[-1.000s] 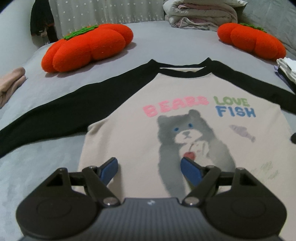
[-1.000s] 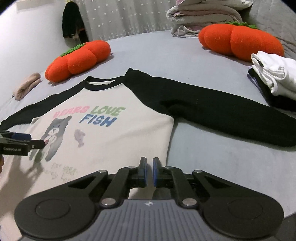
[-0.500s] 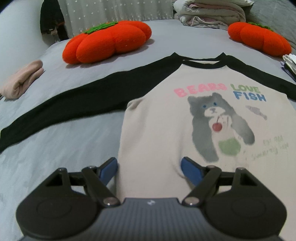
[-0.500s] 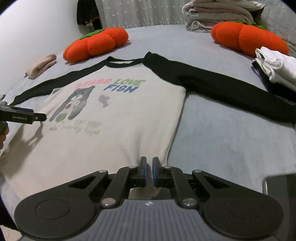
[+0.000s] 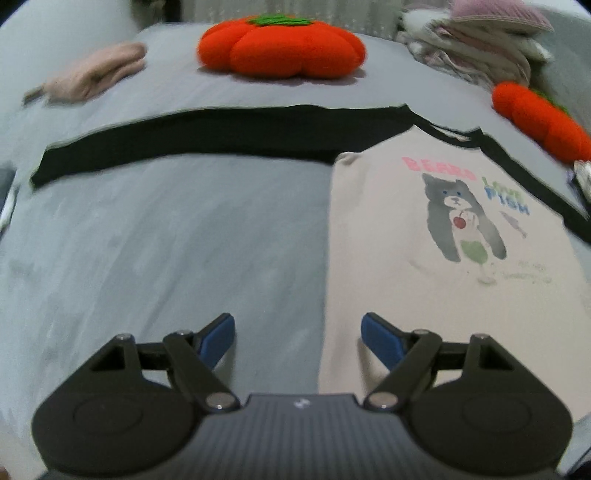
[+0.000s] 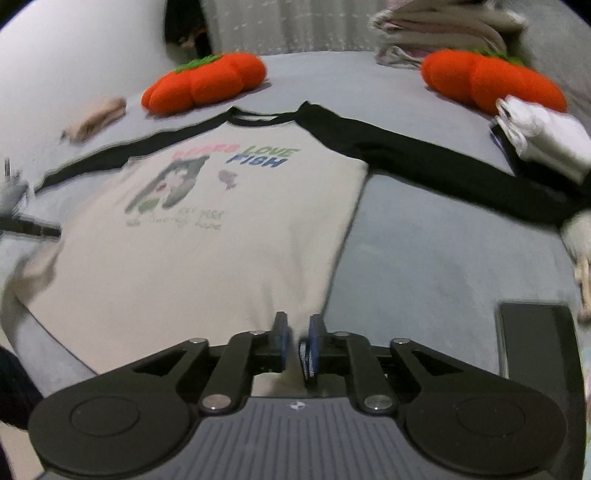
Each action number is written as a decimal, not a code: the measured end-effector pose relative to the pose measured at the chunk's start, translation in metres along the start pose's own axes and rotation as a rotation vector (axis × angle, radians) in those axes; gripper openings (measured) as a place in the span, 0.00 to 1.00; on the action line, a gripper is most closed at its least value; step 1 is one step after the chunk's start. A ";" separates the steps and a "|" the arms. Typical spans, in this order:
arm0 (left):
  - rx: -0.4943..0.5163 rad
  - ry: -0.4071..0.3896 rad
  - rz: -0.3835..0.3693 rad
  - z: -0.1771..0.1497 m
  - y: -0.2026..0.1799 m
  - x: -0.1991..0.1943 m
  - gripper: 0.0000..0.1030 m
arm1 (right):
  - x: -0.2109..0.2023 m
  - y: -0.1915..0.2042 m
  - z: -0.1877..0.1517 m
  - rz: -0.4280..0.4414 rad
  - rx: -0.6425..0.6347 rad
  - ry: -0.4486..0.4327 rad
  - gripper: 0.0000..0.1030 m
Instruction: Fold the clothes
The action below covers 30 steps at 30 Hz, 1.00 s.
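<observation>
A cream raglan shirt (image 5: 424, 258) with black sleeves and a bear print lies flat, front up, on the grey bed (image 5: 166, 240). My left gripper (image 5: 297, 336) hangs open just over the shirt's left side edge near the hem. Its left finger is over bare sheet and its right finger over cream cloth, with nothing gripped. In the right wrist view the same shirt (image 6: 221, 258) spreads ahead. My right gripper (image 6: 295, 334) sits at the hem's right corner. Its jaws are opening, and a little cream cloth shows in the narrow gap between them.
Two orange pumpkin cushions (image 6: 207, 83) (image 6: 491, 79) lie beyond the collar. A pink garment (image 5: 96, 72) lies at the far left, stacked blankets (image 6: 439, 29) at the back. Folded white clothes (image 6: 543, 144) rest on the right sleeve's end. A dark flat device (image 6: 535, 339) lies near right.
Both views drew back toward the hem. My left gripper slid left from over the bear print to the shirt's side edge. My right gripper's jaws went from shut to slightly parted.
</observation>
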<state>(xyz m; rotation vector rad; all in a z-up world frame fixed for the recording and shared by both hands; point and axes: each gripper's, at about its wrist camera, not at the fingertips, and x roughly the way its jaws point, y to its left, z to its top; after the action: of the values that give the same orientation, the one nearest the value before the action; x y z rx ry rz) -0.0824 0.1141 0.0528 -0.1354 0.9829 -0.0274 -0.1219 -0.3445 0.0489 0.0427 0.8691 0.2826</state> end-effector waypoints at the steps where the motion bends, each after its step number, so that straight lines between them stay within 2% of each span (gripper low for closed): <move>1: -0.028 0.005 -0.013 -0.003 0.006 -0.003 0.77 | -0.004 -0.004 -0.003 0.017 0.034 0.002 0.19; 6: -0.121 0.031 -0.060 -0.014 0.021 -0.008 0.76 | -0.011 -0.011 -0.027 0.071 0.124 0.030 0.20; 10: -0.105 0.022 -0.090 -0.023 0.013 -0.013 0.76 | -0.019 -0.020 -0.039 0.121 0.226 0.020 0.20; 13: -0.073 0.027 -0.058 -0.029 0.005 -0.009 0.62 | -0.020 -0.024 -0.044 0.139 0.277 0.019 0.20; 15: -0.045 0.023 -0.034 -0.032 0.001 -0.008 0.45 | -0.022 -0.025 -0.045 0.145 0.288 0.017 0.20; 18: -0.045 0.022 -0.039 -0.034 0.001 -0.011 0.40 | -0.023 -0.029 -0.048 0.159 0.316 0.017 0.20; 22: -0.085 0.033 -0.074 -0.032 0.011 -0.012 0.39 | -0.023 -0.034 -0.051 0.169 0.348 0.017 0.17; 24: -0.122 0.042 -0.105 -0.031 0.019 -0.013 0.44 | -0.024 -0.035 -0.052 0.174 0.362 0.017 0.17; 27: -0.159 0.047 -0.135 -0.034 0.027 -0.015 0.45 | -0.025 -0.037 -0.055 0.183 0.384 0.013 0.18; 30: -0.125 0.044 -0.138 -0.040 0.020 -0.018 0.46 | -0.023 -0.036 -0.055 0.181 0.386 0.014 0.18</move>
<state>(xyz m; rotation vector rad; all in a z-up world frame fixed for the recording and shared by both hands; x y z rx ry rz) -0.1267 0.1318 0.0432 -0.3181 1.0182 -0.0962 -0.1695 -0.3891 0.0254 0.4807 0.9250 0.2811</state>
